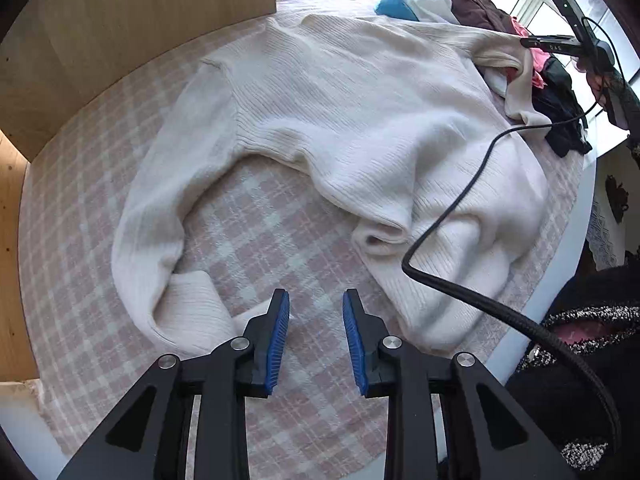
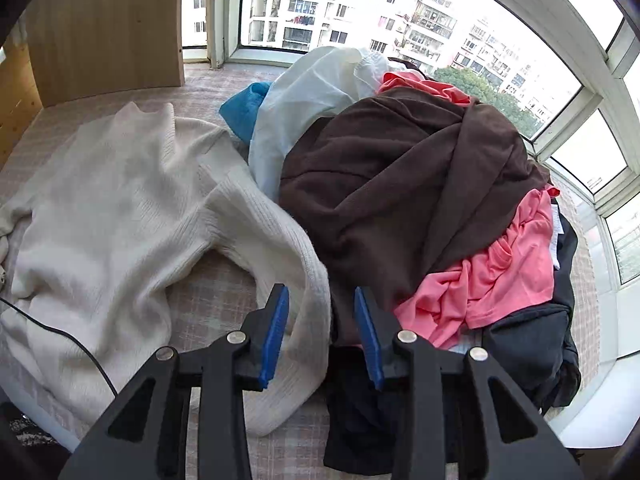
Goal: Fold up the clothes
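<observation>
Left tool (image 1: 316,320) spread, blue ribbed pads (image 1: 278,340) apart, nothing pinched; hanging above the checked cover, just beside the cuff of the cream sweater (image 1: 340,120). Right tool (image 2: 322,320) also spread, empty between the pads, hanging over the other sleeve (image 2: 280,240) of the sweater, at the edge of the clothes pile (image 2: 420,184).

Sweater lying flat and face-up on the pink-and-white checked cover (image 1: 260,220), body wide, collar at the far side, toward the window. No fold made yet, as far as can be judged: near sleeve curved outward in a loop, hem bunched and wrinkled at the near right corner, far sleeve draped against the pile. Left to do, probably: smoothing, bringing both sleeves in, folding the body; afterwards the whole pile beside the sweater, still untouched.

Materials: sweater of soft ribbed knit, thick, fuzzy, limp. Pile beside the sweater: brown fleece-like garment (image 2: 400,168) on top, coral thin jersey (image 2: 500,272), pale white thin cloth (image 2: 312,92), a blue piece (image 2: 244,108), dark garments (image 2: 528,344) at the near side. Black braided cable (image 1: 460,208) trailing across the sweater's hem.
</observation>
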{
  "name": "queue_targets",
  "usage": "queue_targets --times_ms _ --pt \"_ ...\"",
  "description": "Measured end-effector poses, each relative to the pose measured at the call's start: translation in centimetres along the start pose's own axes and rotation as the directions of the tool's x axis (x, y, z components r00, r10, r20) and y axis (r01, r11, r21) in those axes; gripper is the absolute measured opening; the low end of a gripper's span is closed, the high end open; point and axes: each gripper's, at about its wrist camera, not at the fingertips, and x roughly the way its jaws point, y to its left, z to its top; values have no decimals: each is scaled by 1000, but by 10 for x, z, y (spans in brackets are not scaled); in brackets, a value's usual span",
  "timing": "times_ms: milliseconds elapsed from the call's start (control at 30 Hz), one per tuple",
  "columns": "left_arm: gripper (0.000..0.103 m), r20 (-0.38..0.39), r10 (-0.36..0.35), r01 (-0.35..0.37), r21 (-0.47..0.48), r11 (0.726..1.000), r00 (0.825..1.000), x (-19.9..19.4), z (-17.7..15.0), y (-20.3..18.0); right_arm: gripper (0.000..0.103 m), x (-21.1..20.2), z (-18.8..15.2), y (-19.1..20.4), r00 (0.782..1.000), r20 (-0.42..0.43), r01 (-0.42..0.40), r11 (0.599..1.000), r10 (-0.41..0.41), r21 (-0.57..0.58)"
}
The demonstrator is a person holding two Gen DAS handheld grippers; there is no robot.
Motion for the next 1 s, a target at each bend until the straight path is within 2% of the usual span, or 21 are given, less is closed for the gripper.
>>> queue_targets --times_ms 67,167,233,300,333,400,500,633,833,867,900,933,1000 --pt "27 -24 -44 44 8 999 999 9 -12 -17 40 -9 -29 26 995 -9 -96 994 95 -54" --pt "27 -48 -79 79 4 997 996 17 -27 -34 40 -23 -73 64 973 -29 -230 964 228 -132" --pt "27 -42 -85 86 18 996 995 11 -36 -43 40 -38 -97 72 964 -3 -264 952 267 -156" --pt "27 5 -69 69 -1 998 998 -11 -47 -41 41 -57 -114 71 949 39 -306 942 314 -137" --pt "27 38 -60 61 -29 998 998 -25 -52 -37 52 -61 -120 73 945 51 -314 940 323 -135" --pt "28 78 -45 51 -73 996 996 -44 -63 -28 59 -56 -128 85 942 67 -315 935 329 -161" --pt "27 67 -28 31 -41 999 997 -32 -64 -28 59 -30 -132 113 943 48 -309 922 329 -235" --pt "27 22 -81 80 45 996 996 12 -50 -44 59 16 -136 150 970 -16 -233 906 243 -354" --pt "27 47 -67 63 80 995 997 43 -31 -56 58 39 -142 172 975 -6 -203 878 223 -433" --pt "16 45 -85 82 63 995 995 46 -29 -53 53 40 -141 172 968 -26 -238 873 251 -426" --pt "6 51 -113 110 45 993 992 47 -28 -50 25 41 -140 173 959 -45 -272 866 279 -419" --pt "6 61 -141 140 29 990 988 46 -27 -48 10 40 -138 173 951 -58 -299 864 302 -406" --pt "5 87 -157 155 28 988 984 36 -26 -45 10 23 -131 165 948 -22 -302 875 318 -378"
